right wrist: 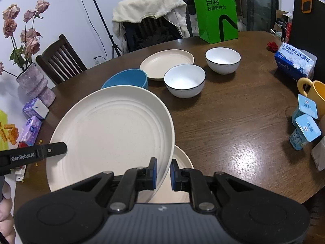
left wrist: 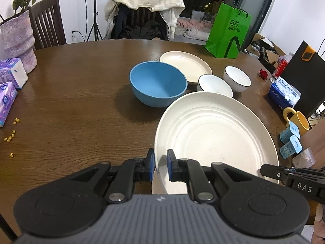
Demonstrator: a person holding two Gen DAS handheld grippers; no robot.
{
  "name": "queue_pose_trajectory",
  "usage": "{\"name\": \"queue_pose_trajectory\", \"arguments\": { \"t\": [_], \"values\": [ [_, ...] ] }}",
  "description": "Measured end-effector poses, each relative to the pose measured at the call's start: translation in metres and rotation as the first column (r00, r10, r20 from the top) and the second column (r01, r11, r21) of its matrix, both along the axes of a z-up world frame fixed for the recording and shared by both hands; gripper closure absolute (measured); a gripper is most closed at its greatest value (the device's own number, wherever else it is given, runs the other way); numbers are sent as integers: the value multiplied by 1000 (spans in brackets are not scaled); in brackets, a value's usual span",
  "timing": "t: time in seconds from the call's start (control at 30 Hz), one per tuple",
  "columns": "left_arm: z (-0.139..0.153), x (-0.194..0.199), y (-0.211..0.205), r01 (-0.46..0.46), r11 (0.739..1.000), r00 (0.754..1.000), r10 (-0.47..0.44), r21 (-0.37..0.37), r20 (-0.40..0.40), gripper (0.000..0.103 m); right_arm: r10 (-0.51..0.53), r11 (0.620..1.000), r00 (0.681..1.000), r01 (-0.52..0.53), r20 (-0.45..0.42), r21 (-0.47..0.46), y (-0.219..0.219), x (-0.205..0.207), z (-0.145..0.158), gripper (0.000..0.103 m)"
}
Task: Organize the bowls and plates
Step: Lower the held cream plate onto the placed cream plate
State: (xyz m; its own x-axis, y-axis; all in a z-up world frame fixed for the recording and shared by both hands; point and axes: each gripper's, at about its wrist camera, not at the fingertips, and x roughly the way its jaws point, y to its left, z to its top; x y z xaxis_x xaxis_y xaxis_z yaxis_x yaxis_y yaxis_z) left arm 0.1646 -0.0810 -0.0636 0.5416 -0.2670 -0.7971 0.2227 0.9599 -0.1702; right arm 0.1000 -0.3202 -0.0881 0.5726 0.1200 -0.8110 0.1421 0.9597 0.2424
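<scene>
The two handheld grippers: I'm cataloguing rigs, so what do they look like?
Both match: the left gripper and right gripper have black linkage arms with silver pivot pins, blue finger pads and a ribbed grey body. White side lettering reads "DAS" and "GenRobot.AI". No cables or sleeves show.

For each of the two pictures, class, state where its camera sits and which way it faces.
Left wrist: behind the left tongs, facing forward and down over the table; they clamp the large cream plate by its left rim.
Right wrist: behind the right tongs, aimed likewise; they clamp that plate's right rim; a hand shows.
Shared: plate, blue bowl, two white bowls, green bag.
</scene>
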Motion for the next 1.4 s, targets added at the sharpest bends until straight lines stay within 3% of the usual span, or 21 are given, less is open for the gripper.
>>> {"name": "queue_pose_trajectory", "arguments": {
  "t": [1.4],
  "values": [
    [-94, 7, -24, 80, 995, 989, -71, 63, -130, 90, -14, 998, 989, 6, -148, -55, -4, -2, -85, 90]
  ]
}}
